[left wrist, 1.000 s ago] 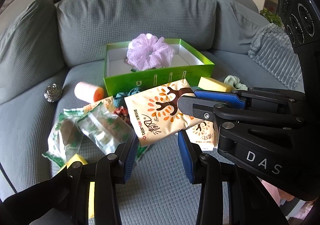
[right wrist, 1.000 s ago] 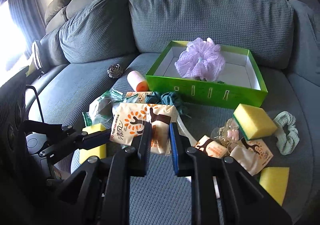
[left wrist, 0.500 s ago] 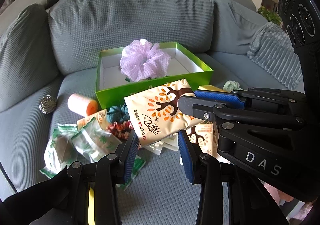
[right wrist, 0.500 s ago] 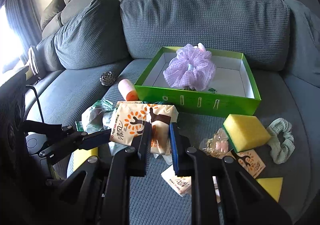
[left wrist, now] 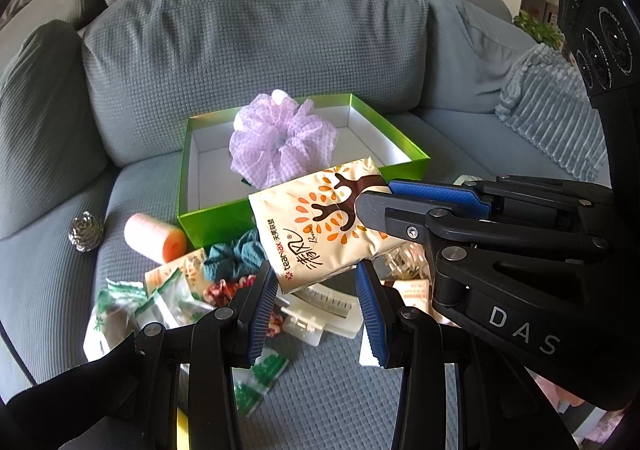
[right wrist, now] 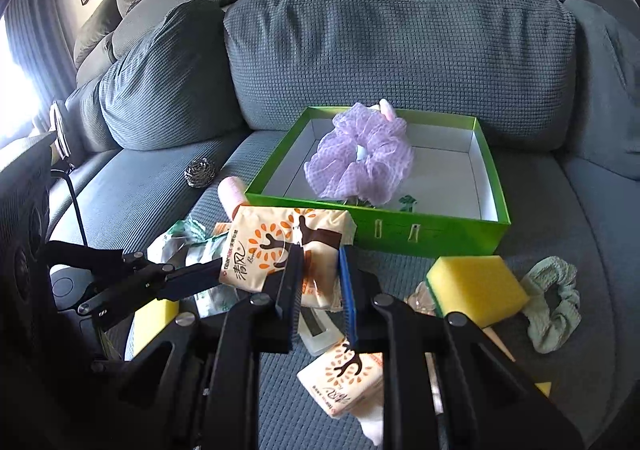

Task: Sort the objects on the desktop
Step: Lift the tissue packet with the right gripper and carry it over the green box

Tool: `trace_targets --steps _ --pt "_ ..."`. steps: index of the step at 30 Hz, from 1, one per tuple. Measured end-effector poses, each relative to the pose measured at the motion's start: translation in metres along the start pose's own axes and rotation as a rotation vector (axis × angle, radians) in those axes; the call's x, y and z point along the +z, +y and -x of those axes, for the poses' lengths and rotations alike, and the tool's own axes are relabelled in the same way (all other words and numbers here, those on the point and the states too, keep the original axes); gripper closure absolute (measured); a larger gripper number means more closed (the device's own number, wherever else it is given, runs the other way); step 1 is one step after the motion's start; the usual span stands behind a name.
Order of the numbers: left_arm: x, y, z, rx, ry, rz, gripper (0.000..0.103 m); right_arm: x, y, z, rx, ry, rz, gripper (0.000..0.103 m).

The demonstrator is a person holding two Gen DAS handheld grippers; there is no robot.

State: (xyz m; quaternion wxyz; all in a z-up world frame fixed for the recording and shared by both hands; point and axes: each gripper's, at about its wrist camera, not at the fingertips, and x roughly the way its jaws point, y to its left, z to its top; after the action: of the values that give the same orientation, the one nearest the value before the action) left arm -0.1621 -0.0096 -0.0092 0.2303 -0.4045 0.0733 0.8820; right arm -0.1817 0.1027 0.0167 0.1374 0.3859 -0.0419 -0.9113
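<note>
The right gripper [right wrist: 320,282] is squeezing a tissue pack [right wrist: 288,250] and holding it up in the air, just in front of the green box [right wrist: 424,238] on the sofa [right wrist: 400,49]. The left gripper [left wrist: 316,298] is waiting below the pack with its fingers apart, holding nothing. A purple scrunchie [right wrist: 360,157] is sitting inside the box, and a yellow sponge [right wrist: 476,286] is lying near it.

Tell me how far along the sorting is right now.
Early. Done: only the purple scrunchie sits in the green box. In hand: the right gripper is shut on a tissue pack, lifted near the box; the left gripper is open and empty. Left: sponge, green scrunchie, second pack, thread spool and wrappers on the sofa.
</note>
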Motion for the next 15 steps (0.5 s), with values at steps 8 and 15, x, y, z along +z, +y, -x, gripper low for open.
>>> trace_targets --steps 8,15 --pt "0.011 0.001 -0.008 0.000 -0.002 -0.008 0.062 0.008 -0.007 -0.006 -0.005 -0.007 -0.004 0.086" --pt "0.020 0.003 -0.018 -0.001 0.002 -0.011 0.062 0.017 -0.016 -0.016 -0.008 -0.008 -0.008 0.086"
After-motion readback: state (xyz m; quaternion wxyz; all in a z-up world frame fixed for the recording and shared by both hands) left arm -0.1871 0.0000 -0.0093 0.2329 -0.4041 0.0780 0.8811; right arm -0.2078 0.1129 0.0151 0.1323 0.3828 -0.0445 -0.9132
